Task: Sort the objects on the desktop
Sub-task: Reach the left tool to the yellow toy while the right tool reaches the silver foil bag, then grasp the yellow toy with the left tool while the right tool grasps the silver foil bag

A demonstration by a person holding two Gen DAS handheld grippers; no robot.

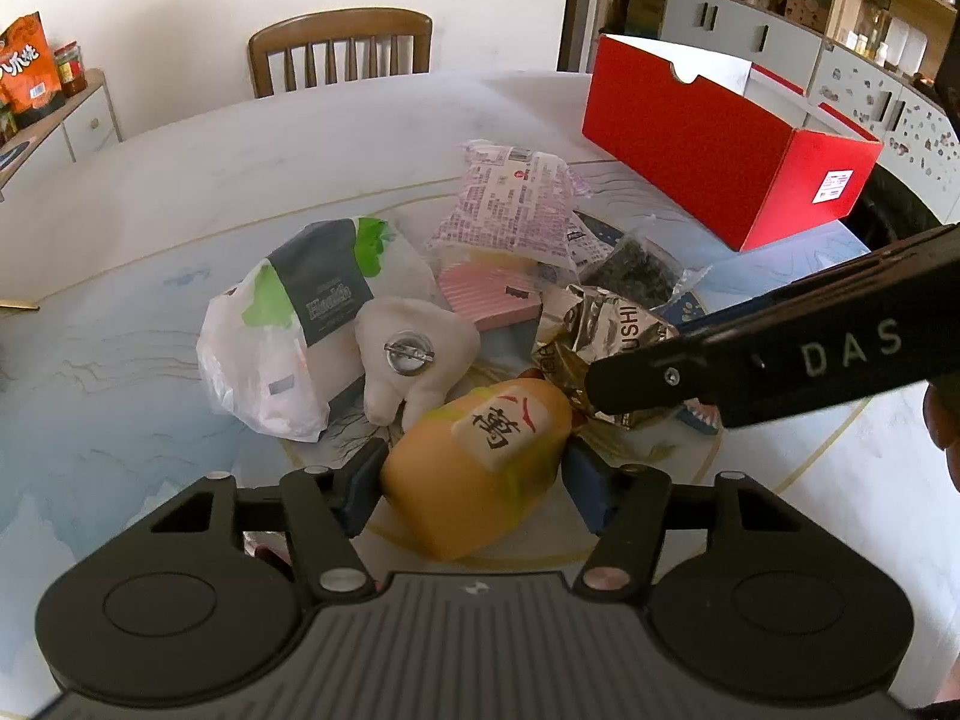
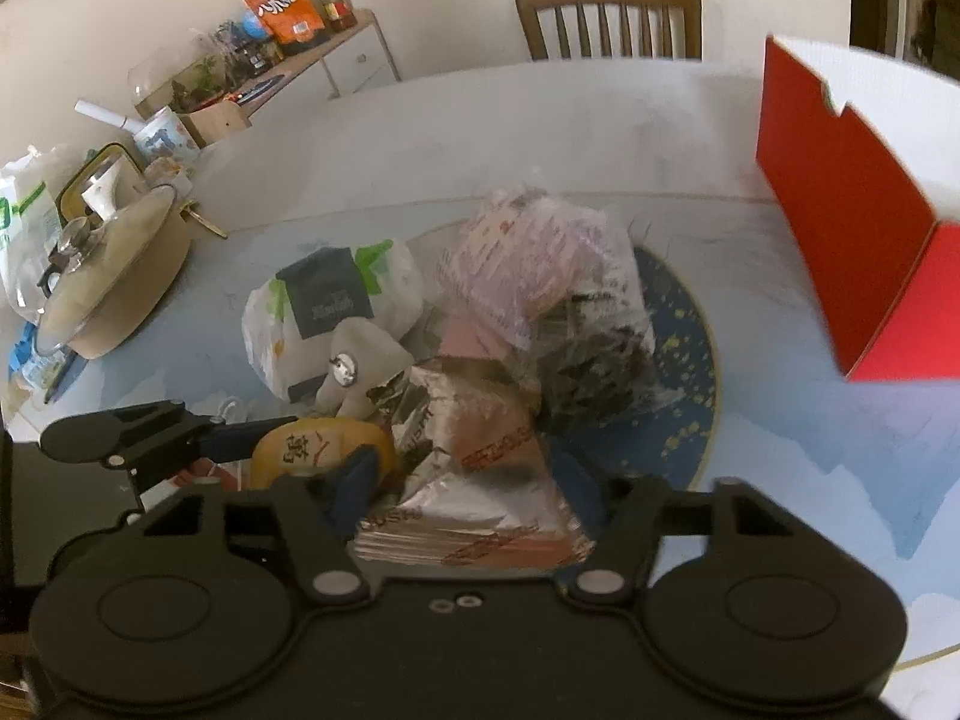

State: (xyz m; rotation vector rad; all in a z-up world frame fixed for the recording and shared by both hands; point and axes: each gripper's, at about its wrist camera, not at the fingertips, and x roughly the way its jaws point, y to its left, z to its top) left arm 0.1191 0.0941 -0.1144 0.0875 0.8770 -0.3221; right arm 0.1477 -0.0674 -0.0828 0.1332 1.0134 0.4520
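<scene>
Left wrist view shows the left gripper (image 1: 474,483) clenched on the yellow squishy toy (image 1: 480,468) in the pile at mid-table. Beside it, the right gripper (image 2: 462,507) clasps the silver sushi packet (image 2: 474,480) (both presumably bound for the open red box (image 1: 720,144) near the table's far edge).

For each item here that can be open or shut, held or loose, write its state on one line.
left gripper: shut on yellow squishy block.
right gripper: shut on silver sushi packet.
red box: open, lid off.
white plush toy: loose, lying on the table.
</scene>
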